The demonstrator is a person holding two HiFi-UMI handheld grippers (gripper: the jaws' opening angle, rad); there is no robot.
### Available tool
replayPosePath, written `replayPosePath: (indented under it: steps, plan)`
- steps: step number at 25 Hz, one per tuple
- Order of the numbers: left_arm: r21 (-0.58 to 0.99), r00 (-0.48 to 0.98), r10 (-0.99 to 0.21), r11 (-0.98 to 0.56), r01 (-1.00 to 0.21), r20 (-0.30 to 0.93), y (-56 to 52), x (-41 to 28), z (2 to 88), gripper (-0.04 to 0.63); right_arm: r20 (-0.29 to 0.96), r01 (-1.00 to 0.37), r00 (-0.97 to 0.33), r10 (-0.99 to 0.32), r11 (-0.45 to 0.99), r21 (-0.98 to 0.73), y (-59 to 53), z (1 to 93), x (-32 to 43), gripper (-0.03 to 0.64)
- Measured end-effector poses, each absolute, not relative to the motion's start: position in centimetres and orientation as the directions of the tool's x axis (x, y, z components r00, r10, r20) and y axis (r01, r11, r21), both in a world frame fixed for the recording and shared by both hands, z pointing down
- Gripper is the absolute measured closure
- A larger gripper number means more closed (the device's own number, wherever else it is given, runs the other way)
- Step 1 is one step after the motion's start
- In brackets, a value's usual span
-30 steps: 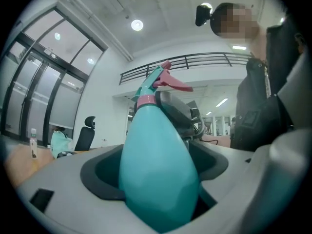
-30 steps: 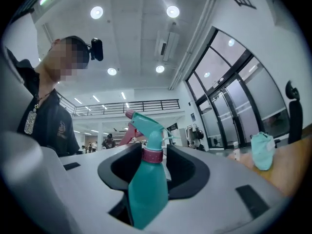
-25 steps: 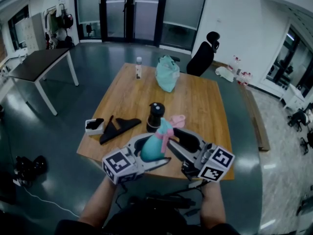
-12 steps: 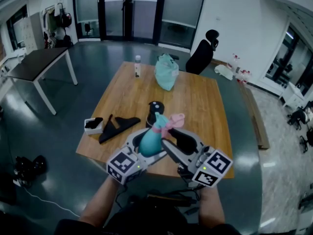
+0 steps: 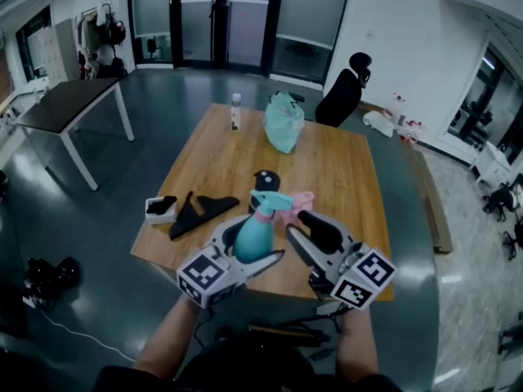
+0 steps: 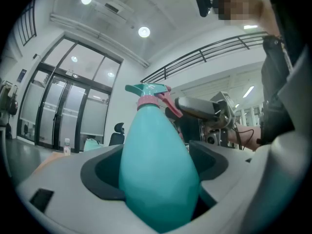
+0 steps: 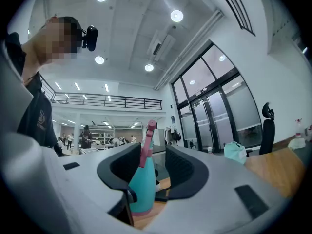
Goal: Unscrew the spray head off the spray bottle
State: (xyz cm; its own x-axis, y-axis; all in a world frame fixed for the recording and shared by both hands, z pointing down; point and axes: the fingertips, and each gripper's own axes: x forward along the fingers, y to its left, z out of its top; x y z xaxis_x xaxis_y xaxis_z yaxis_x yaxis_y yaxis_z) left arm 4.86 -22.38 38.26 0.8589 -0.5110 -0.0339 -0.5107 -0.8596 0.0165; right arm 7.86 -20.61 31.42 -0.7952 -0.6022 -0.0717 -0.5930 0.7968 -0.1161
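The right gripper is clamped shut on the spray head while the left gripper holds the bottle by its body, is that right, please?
Not quite: the right gripper is open. The right gripper view shows its jaws standing well apart, with the spray head between them but not clamped. The left gripper does hold the bottle by its body.

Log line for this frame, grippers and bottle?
left gripper: shut on spray bottle | right gripper: open, beside spray head | spray head: on bottle
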Motion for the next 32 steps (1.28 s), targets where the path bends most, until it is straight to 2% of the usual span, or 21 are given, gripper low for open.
replayPosePath:
  steps: [6, 9, 10, 12, 16, 19, 32]
  plan:
    - [-0.015, 0.830, -0.557, -0.830, -0.557, -0.011, -23.1, 4.8, 38.3, 0.177, -0.108, -0.640, -0.757, -0.645, 0.764, -0.082, -20.7, 29.7, 8.7, 0.452]
    - [-0.051, 0.800, -0.600, -0.799, -0.599, 0.008, -23.6, 4.9, 38.7, 0.178, -0.115, -0.634, -0.763, -0.636, 0.771, -0.052, -19.8, 28.9, 7.7, 0.524]
    - [-0.060, 0.793, -0.609, -0.792, -0.608, 0.011, -23.7, 4.9, 38.8, 0.177, -0.102, -0.618, -0.778, -0.620, 0.784, -0.049, -19.5, 29.0, 6.9, 0.529]
    - [-0.071, 0.784, -0.621, -0.782, -0.619, 0.012, -23.8, 5.1, 38.8, 0.177, -0.057, -0.601, -0.795, -0.604, 0.797, -0.055, -19.3, 29.7, 5.5, 0.529]
    - [-0.075, 0.777, -0.630, -0.775, -0.628, 0.007, -23.7, 5.4, 38.6, 0.178, 0.030, -0.655, -0.756, -0.654, 0.752, -0.076, -20.3, 31.6, 4.5, 0.528]
    - [-0.076, 0.774, -0.634, -0.772, -0.631, 0.008, -23.6, 5.5, 38.5, 0.178, 0.038, -0.674, -0.738, -0.674, 0.733, -0.097, -20.9, 31.9, 4.7, 0.486]
    - [-0.097, 0.780, -0.624, -0.780, -0.619, 0.038, -22.7, 6.4, 39.1, 0.178, 0.053, -0.679, -0.732, -0.679, 0.722, -0.129, -21.8, 32.7, 5.0, 0.486]
